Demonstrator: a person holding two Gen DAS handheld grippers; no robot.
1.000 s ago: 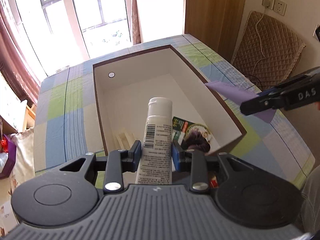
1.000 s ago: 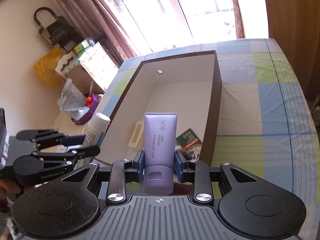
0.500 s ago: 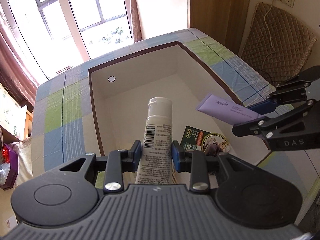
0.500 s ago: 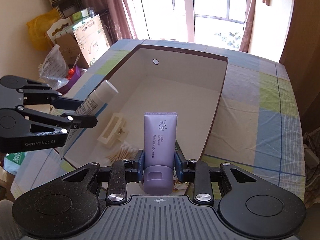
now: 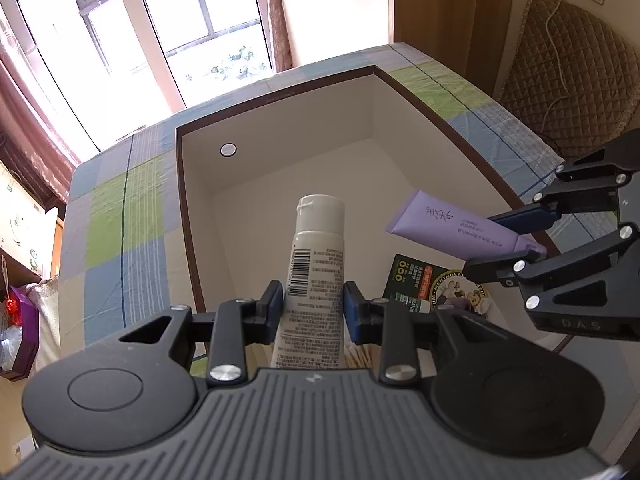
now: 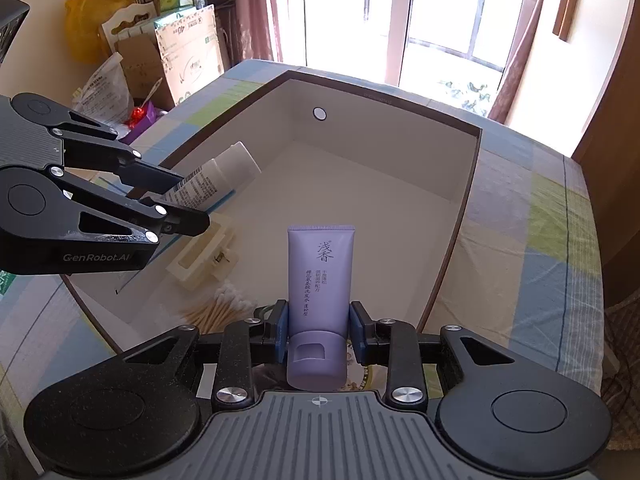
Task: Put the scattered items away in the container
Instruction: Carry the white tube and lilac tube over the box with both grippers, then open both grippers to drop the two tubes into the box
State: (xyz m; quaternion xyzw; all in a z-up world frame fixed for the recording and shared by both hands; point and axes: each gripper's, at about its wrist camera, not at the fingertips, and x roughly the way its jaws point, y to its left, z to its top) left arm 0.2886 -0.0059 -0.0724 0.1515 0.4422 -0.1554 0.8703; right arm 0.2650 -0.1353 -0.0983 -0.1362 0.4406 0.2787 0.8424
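A white bottle (image 5: 316, 264) with a barcode label is clamped in my left gripper (image 5: 314, 312), held over the near end of the brown-rimmed white box (image 5: 280, 98). My right gripper (image 6: 320, 334) is shut on a purple tube (image 6: 320, 276), also above the box (image 6: 472, 184). In the left wrist view the purple tube (image 5: 456, 230) pokes in from the right. The right wrist view shows the white bottle (image 6: 218, 176) entering from the left. On the box floor lie a cream clip (image 6: 204, 258), cotton swabs (image 6: 224, 308) and a green packet (image 5: 424, 286).
The box sits on a blue, green and cream checked cloth (image 5: 120, 216) covering the table. Cartons and bags (image 6: 168, 48) stand beyond the table's left edge, a quilted brown cushion (image 5: 568, 68) to the right. Bright windows lie behind.
Both grippers moved forward over the box with their loads. The purple tube came further in over the right rim, and the white bottle now reaches past the left wall.
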